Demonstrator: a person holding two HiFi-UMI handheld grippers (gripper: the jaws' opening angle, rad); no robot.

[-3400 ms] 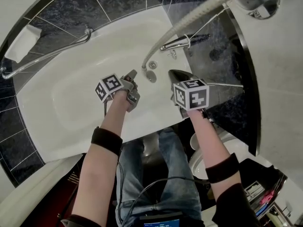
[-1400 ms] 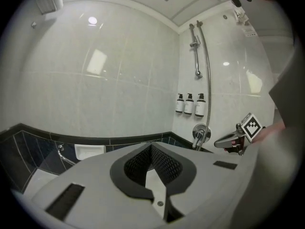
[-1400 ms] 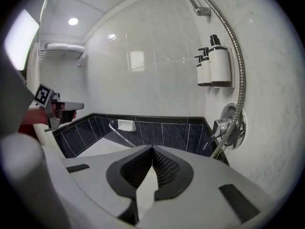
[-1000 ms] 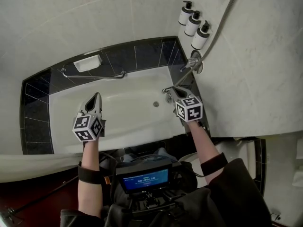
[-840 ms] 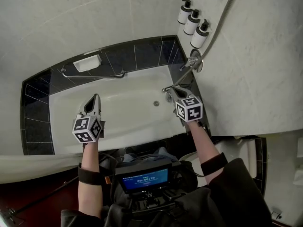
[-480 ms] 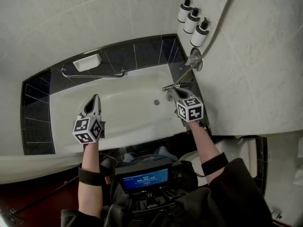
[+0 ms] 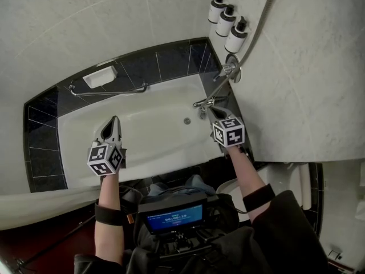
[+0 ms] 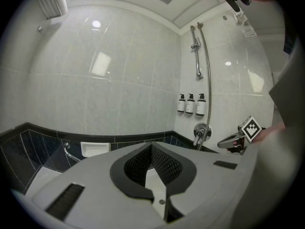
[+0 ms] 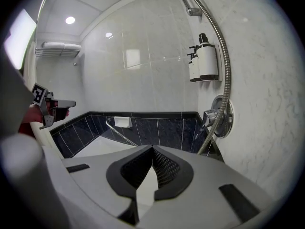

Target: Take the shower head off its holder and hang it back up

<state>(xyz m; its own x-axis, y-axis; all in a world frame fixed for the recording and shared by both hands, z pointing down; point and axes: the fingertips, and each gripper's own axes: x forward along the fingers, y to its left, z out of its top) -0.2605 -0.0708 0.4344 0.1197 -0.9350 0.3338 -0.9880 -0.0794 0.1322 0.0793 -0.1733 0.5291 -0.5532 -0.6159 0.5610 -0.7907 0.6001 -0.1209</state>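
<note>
In the head view, the left hand-held gripper is held over the white oval bathtub. The right hand-held gripper is held at the tub's tap end, and the ribbed chrome shower hose climbs the wall above that end. In the left gripper view, the jaws are seen pressed together with nothing between them. The hose is seen running up beside a chrome wall rail above the tub, and the shower head itself is too small to be made out. In the right gripper view, the jaws are likewise seen closed and empty.
</note>
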